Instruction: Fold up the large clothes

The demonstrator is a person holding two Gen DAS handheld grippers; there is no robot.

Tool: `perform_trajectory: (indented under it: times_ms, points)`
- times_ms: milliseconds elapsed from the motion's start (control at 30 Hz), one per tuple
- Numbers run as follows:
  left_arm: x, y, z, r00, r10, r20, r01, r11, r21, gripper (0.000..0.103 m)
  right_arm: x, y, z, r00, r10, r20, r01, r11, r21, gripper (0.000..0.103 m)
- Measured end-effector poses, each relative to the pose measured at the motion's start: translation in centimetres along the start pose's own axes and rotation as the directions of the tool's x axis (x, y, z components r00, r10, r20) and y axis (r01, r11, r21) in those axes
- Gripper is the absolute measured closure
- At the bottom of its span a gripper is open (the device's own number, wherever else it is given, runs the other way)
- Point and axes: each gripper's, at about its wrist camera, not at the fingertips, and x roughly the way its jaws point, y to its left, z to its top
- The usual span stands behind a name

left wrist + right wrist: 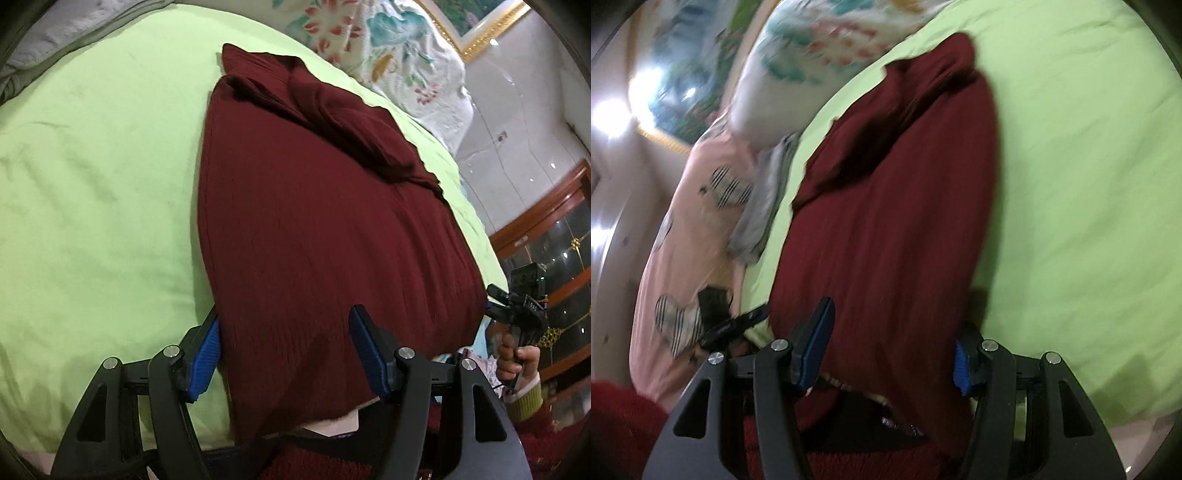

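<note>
a bed covered by a smooth lime-green sheet is seen in both views, with light wrinkles across it. one white pillow with a floral print is set at the head end, under a gold-framed picture. a pale glossy wall and a wooden cabinet with glass doors are seen at the right of the left wrist view. a pink cover with striped hearts and a strip of grey cloth are seen along the bed's other side in the right wrist view, which is blurred.

one dark red garment, fine ribbed knit, is laid flat along the bed, already folded into a long strip; a sleeve is folded across its far end. a light tag shows at its near hem.

two grippers are counted, each black with two blue ridged pads. the left gripper is seen with fingers apart over the near hem, nothing pinched. the right gripper likewise has its fingers spread wide over the near edge, no cloth clamped. the right gripper is also seen in the left view, held by a hand with a knit cuff.
</note>
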Motion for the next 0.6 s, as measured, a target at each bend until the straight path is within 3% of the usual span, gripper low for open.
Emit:
perform_trajectory:
  times_ms: [67,200,333,367,400,433,500,600]
  points:
    - [-0.5,0.2,-0.6,0.999,-0.035,0.002,0.035,0.999,-0.011,0.042,0.2,0.1,-0.8,1.0,0.029,-0.005,-0.029,0.999,-0.019,0.046]
    - [-0.4,1.0,-1.0,0.997,-0.076,-0.017,0.075,0.996,-0.048,0.062,0.0,-0.4,-1.3,0.998,0.065,0.01,-0.065,0.998,-0.016,0.048]
    - [0.2,0.4,-0.9,0.994,-0.094,-0.047,0.092,0.995,-0.036,0.065,-0.1,-0.2,-1.9,0.999,0.042,-0.016,-0.043,0.998,-0.054,0.055]
    - [0.3,0.2,-0.9,0.994,-0.096,-0.051,0.095,0.995,-0.025,0.072,-0.1,-0.3,-2.0,0.999,0.043,-0.018,-0.043,0.998,-0.052,0.057]
    - [0.8,-0.1,-0.7,0.993,-0.097,-0.059,0.096,0.995,-0.02,0.088,-0.1,-0.3,-2.1,0.999,0.04,-0.016,-0.041,0.998,-0.048,0.062]
    - [1.1,-0.4,-0.6,0.993,-0.094,-0.067,0.093,0.995,-0.021,0.097,0.1,-0.4,-2.1,0.999,0.034,-0.017,-0.034,0.999,-0.041,0.074]
    - [1.5,-1.1,-0.2,0.995,-0.074,-0.061,0.073,0.997,-0.017,0.097,0.3,-0.3,-1.9,1.0,0.017,-0.02,-0.018,0.999,-0.037,0.097]
    - [0.1,-2.1,0.5,0.998,-0.06,0.006,0.06,0.998,0.012,0.097,-0.5,0.3,-1.5,0.999,0.042,0.024,-0.041,0.998,-0.051,0.098]
